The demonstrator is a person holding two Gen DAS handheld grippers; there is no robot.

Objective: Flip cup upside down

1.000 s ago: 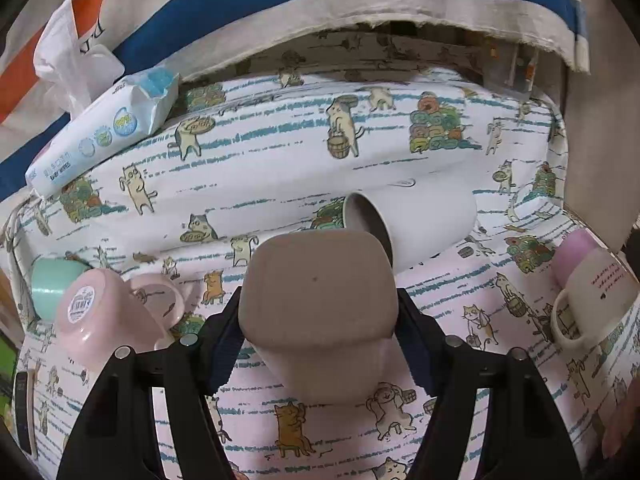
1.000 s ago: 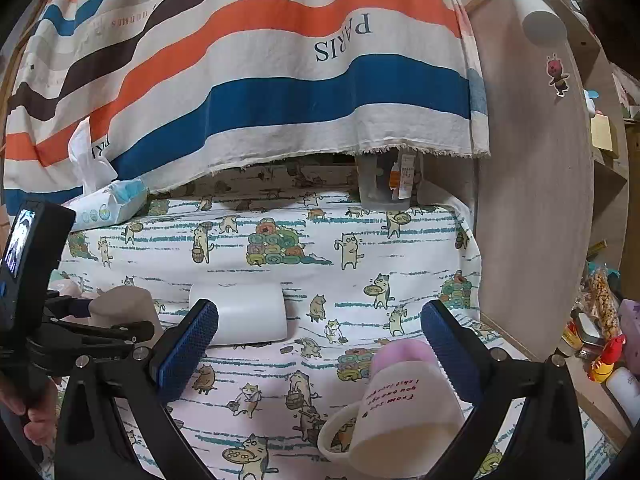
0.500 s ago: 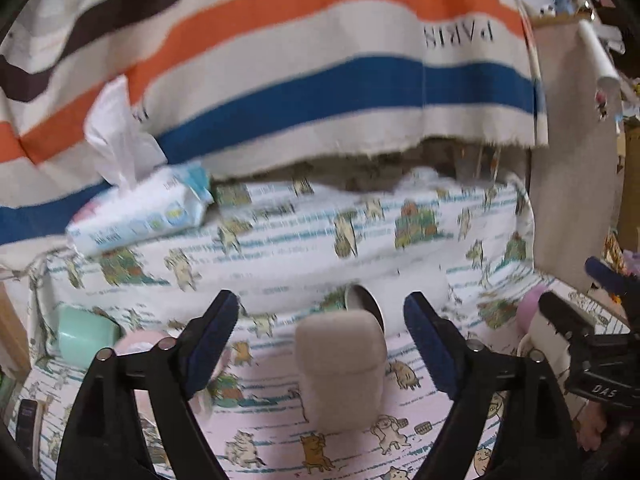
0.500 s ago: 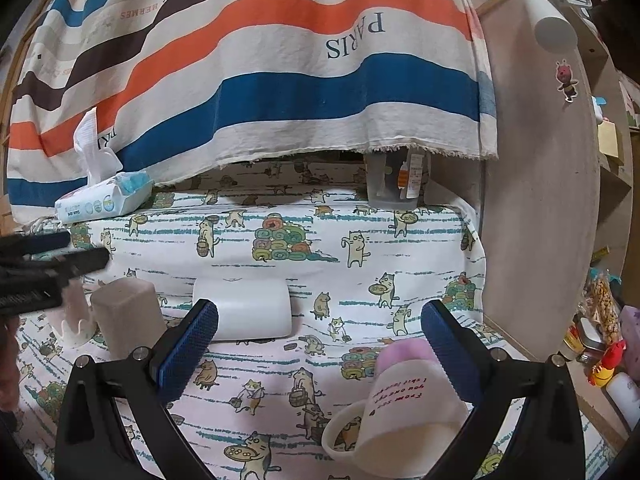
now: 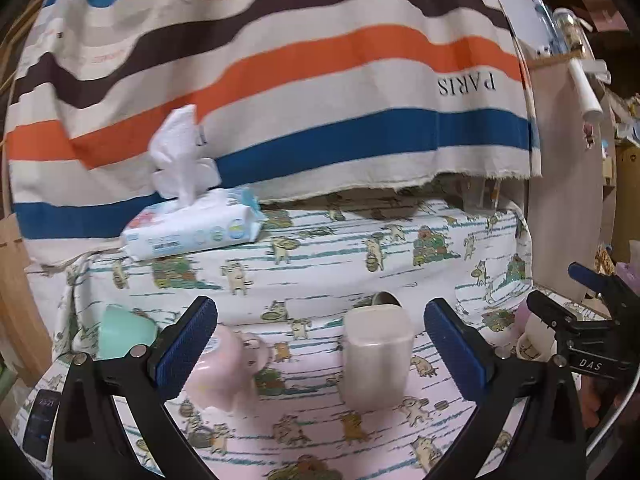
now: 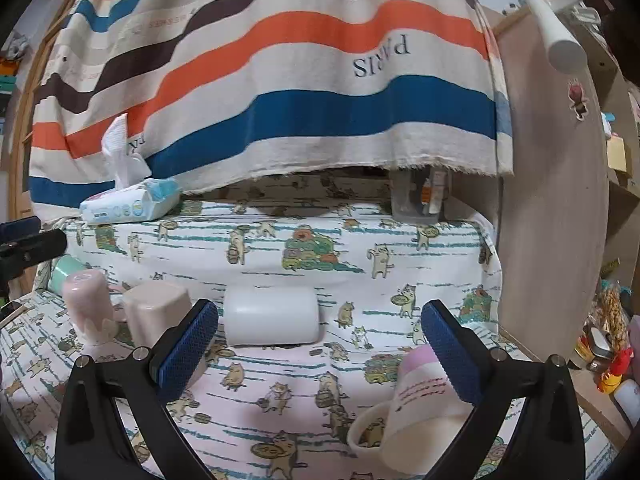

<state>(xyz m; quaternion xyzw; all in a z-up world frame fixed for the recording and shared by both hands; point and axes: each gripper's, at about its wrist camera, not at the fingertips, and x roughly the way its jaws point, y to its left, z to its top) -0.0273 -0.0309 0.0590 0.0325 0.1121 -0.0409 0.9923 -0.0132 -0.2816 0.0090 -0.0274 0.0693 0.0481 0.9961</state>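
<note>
R hand-held gripper [image 6: 319, 344] open above cat-print cloth [image 6: 320, 248]; white cup [image 6: 271, 316] on its side.

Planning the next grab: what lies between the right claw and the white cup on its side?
Only bare cat-print cloth lies between the right claw and the white cup, seen in the right wrist view.

Matt beige plastic on the upside-down cup [image 5: 378, 362], smooth and unmarked. Glossy white on the tumbler [image 6: 271, 316] lying sideways. Printed cotton cloth, soft and faintly creased, for the cat-pattern tablecloth [image 6: 320, 248]. Coarser woven fabric, frayed at the hem, in the striped curtain [image 5: 320, 112]. Shiny plastic film around the wipes pack [image 5: 192, 232]. Knurled blue pads [image 6: 186, 346] on matt black plastic.
</note>
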